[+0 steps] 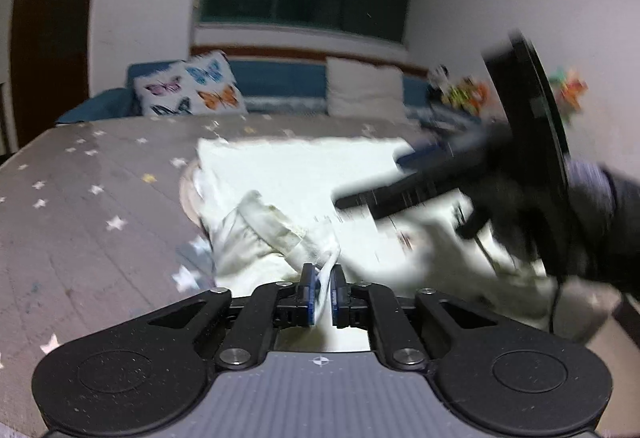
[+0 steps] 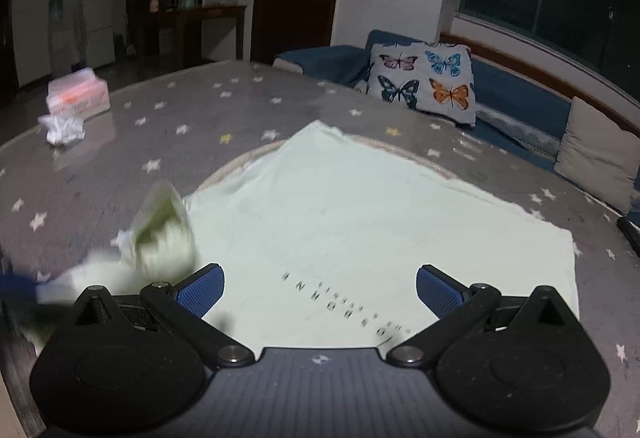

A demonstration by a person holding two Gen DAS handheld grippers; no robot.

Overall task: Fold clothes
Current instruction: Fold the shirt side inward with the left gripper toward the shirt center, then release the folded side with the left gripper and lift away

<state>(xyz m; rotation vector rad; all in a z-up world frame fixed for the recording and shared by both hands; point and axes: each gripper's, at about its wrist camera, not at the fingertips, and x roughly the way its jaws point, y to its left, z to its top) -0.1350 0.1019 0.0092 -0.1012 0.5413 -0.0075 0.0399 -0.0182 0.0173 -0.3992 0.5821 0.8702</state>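
A white T-shirt [image 1: 304,173] with small dark lettering lies spread on the grey star-patterned table [image 1: 80,197]. My left gripper [image 1: 323,292] is shut on a bunched edge of the shirt, near its collar [image 1: 276,226], and the cloth rises from the table into the jaws. In the right wrist view the same shirt [image 2: 360,222] fills the middle, print upside down. My right gripper [image 2: 320,288] is open just above it, nothing between the blue pads [image 2: 202,290]. The lifted sleeve [image 2: 164,238] shows blurred at the left. The right gripper [image 1: 420,177] also crosses the left view, blurred, held by a dark-sleeved hand [image 1: 600,222].
A tissue box [image 2: 78,97] and crumpled paper [image 2: 64,129] sit at the table's far left. A blue sofa [image 2: 520,93] with a butterfly cushion [image 2: 426,81] and a beige cushion [image 2: 596,157] runs behind the table. A round woven mat [image 2: 240,161] lies under the shirt.
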